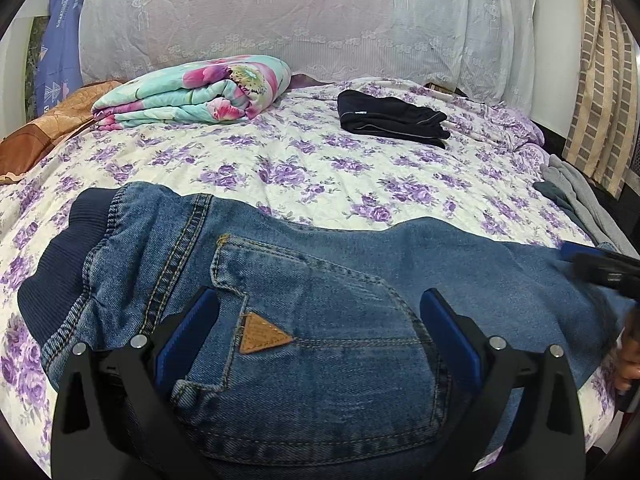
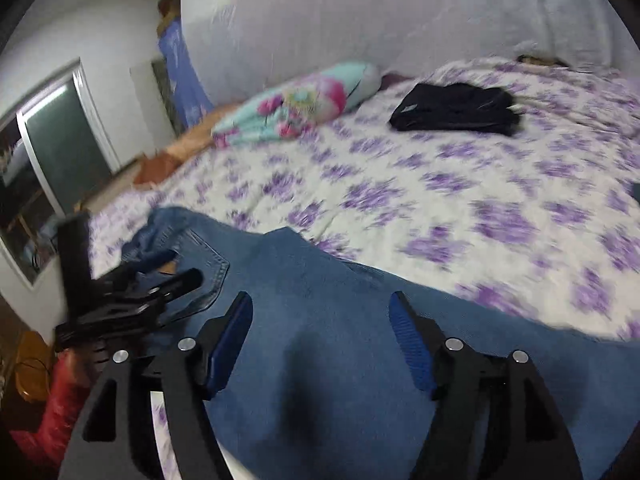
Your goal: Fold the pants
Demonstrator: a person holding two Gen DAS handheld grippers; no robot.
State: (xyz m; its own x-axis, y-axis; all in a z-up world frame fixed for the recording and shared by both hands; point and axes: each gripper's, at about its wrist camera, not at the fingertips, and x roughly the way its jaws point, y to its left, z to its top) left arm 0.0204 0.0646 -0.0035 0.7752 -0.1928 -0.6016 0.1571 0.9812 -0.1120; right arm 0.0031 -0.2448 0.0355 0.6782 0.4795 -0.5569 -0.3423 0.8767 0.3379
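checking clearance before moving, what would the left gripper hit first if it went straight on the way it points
The left gripper, open, points down at the jeans lying on the bed. It would most likely meet the denim at the back pocket first, though depth is hard to judge here.

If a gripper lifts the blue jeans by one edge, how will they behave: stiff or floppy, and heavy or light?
The jeans would probably flop and drape, since they already lie in soft wrinkles on the floral bedsheet. They likely feel fairly heavy for cloth: the denim looks thick, with doubled seams and a ribbed waistband. They seem unlikely to slip, as the weave looks coarse.
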